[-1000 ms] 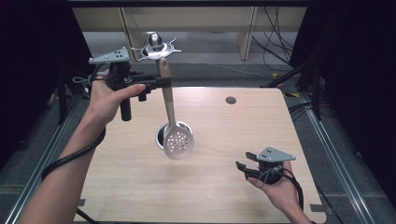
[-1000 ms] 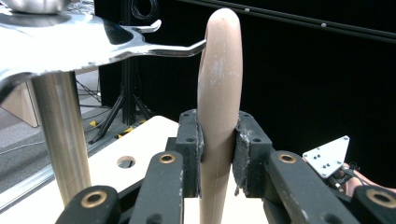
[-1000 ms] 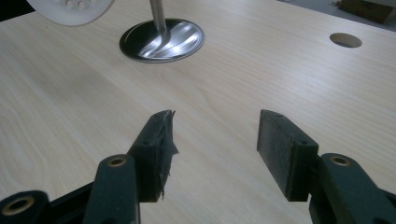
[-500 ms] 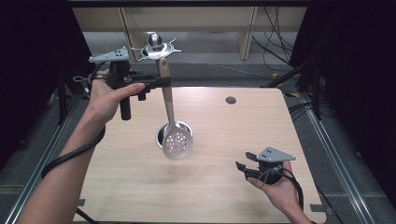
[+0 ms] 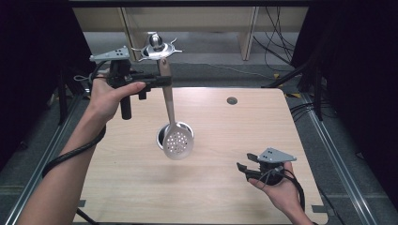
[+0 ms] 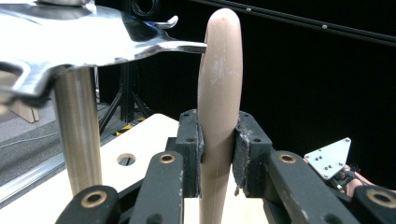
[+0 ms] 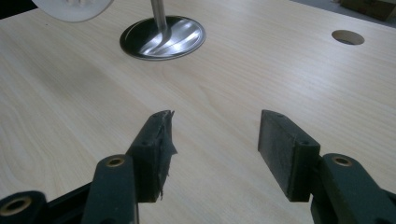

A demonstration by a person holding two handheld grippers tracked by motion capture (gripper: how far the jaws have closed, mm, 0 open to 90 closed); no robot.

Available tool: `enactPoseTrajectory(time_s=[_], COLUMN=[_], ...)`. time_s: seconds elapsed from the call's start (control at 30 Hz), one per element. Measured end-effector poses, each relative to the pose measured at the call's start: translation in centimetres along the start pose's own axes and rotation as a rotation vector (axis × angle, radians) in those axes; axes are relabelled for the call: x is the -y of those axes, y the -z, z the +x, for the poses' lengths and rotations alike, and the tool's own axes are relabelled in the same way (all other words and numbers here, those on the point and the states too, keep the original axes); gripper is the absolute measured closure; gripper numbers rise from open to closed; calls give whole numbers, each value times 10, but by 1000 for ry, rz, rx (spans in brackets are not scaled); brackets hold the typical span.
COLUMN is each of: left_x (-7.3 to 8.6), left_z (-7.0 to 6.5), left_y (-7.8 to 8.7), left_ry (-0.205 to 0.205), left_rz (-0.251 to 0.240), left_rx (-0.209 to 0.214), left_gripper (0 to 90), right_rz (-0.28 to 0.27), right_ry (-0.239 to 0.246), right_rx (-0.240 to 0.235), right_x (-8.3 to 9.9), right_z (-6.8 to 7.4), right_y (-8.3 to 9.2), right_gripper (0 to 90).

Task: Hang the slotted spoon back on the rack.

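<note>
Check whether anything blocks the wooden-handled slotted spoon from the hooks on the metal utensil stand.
Nothing visible does. The left gripper clamps the wooden-handled slotted spoon, and the handle top sits right beside a hook of the metal utensil stand, with no object between them.

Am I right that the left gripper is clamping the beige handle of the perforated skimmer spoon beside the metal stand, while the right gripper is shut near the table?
Not quite: the right gripper is open, as the right gripper view shows, with bare wooden table between its jaws. The left gripper does clamp the perforated skimmer spoon's beige handle beside the metal stand.
</note>
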State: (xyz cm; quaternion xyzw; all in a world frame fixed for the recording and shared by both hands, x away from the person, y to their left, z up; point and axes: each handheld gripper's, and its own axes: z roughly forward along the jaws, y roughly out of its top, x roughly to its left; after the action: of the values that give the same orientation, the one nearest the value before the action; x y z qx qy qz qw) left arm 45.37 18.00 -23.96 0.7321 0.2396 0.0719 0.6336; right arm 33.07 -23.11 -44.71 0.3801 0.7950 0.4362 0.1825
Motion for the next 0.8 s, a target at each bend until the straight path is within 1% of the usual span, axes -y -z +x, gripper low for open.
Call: enactPoseTrajectory(time_s=[0.03,0.07,0.13,0.17,0.27,0.3,0.43,0.47,0.5,0.53,0.6,0.63,0.73,0.8], left_x=[0,0,0,0,0,0,1,1,1,1,1,1,1,1], left_z=[1,1,2,3,5,5,7,7,8,8,8,8,9,10], left_y=[0,0,0,0,0,0,-1,-1,-2,-2,-2,-2,-3,-3], left_ry=[0,5,6,9,10,11,16,16,15,15,13,11,10,10], left_rz=[2,-1,0,2,3,5,8,8,8,8,9,10,12,8], left_rx=[0,0,-2,-4,-5,-8,-10,-10,-10,-10,-10,-11,-8,-3], left_gripper=[734,734,734,734,733,733,733,733,733,733,733,733,733,732], right_rz=[3,0,0,0,2,6,7,13,7,9,13,11,14,5], right_ry=[-11,12,13,-8,-9,5,4,-10,4,-10,-8,-15,-11,-8], right_rx=[1,-1,-1,1,-1,-6,-7,-3,-6,-6,-10,-10,-9,-5], right_x=[0,0,0,0,0,0,0,0,0,0,0,0,0,1], right_z=[1,-1,-2,0,1,-1,-1,1,-1,1,1,1,1,1], right_y=[0,0,0,0,0,-1,-1,0,-1,-1,-1,0,-1,-1], right_gripper=[452,451,450,448,447,446,446,446,445,445,445,445,445,445])
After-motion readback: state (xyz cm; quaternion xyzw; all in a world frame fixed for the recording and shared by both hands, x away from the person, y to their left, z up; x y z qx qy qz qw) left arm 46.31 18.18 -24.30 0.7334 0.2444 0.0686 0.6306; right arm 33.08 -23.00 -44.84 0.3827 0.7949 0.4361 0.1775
